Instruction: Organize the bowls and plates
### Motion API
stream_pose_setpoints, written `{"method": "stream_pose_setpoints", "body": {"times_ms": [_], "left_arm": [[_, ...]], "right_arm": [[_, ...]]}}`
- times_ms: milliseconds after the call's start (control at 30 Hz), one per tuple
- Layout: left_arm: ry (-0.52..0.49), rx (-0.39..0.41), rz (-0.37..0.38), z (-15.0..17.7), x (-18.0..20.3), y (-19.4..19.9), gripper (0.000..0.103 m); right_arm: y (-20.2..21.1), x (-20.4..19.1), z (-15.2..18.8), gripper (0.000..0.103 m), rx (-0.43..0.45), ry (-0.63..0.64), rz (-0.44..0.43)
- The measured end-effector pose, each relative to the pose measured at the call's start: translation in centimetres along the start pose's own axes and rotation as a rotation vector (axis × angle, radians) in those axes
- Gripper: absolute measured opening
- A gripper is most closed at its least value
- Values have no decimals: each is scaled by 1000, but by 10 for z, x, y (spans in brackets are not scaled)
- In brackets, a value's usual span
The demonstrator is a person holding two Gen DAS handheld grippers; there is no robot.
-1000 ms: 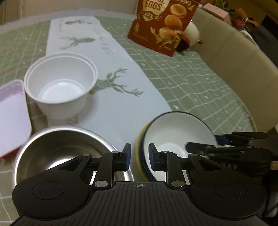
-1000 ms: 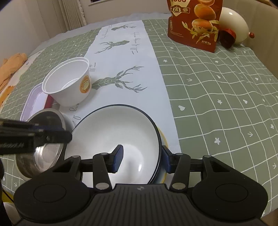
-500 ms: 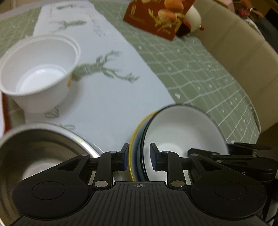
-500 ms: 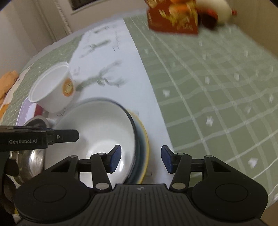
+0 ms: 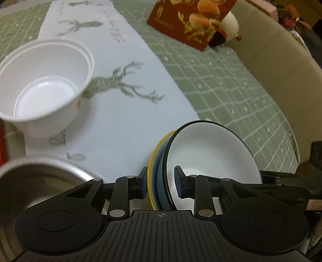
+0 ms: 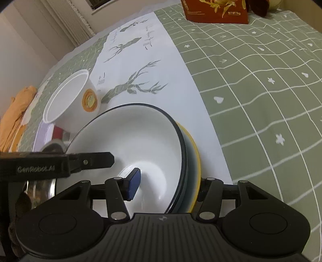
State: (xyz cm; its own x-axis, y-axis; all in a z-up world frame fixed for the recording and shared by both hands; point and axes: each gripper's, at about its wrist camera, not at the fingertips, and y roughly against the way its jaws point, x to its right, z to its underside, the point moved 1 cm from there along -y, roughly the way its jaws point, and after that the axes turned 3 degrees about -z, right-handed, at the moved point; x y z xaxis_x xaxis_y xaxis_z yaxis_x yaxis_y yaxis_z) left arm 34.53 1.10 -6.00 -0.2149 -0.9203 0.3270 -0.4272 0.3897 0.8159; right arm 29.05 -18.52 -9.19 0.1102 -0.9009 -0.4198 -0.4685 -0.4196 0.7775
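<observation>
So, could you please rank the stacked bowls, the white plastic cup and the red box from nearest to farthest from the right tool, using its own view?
1. Stacked bowls, between its fingers.
2. White plastic cup, ahead left.
3. Red box, far edge.

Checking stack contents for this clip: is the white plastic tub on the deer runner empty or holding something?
Empty. The left wrist view looks straight into the white plastic tub and shows only its bare white bottom; it stands upright on the deer runner.
</observation>
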Motion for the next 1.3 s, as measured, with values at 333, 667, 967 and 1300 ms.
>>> {"method": "stream_pose_setpoints", "body": {"times_ms": [333, 667, 967, 1300], "left_arm": [[48, -12, -6, -13, -13, -8, 30], [86, 2, 40, -12, -20, 4, 28], [162, 298, 43, -24, -55, 99, 27], [401, 412, -181, -33, -148, 104, 27]], "right_arm": [[-21, -1, -25, 53, 28, 3, -20], [-17, -4, -25, 53, 28, 63, 36], [48, -38, -51, 53, 195, 233, 226], [21, -118, -112, 64, 98, 214, 187]]}}
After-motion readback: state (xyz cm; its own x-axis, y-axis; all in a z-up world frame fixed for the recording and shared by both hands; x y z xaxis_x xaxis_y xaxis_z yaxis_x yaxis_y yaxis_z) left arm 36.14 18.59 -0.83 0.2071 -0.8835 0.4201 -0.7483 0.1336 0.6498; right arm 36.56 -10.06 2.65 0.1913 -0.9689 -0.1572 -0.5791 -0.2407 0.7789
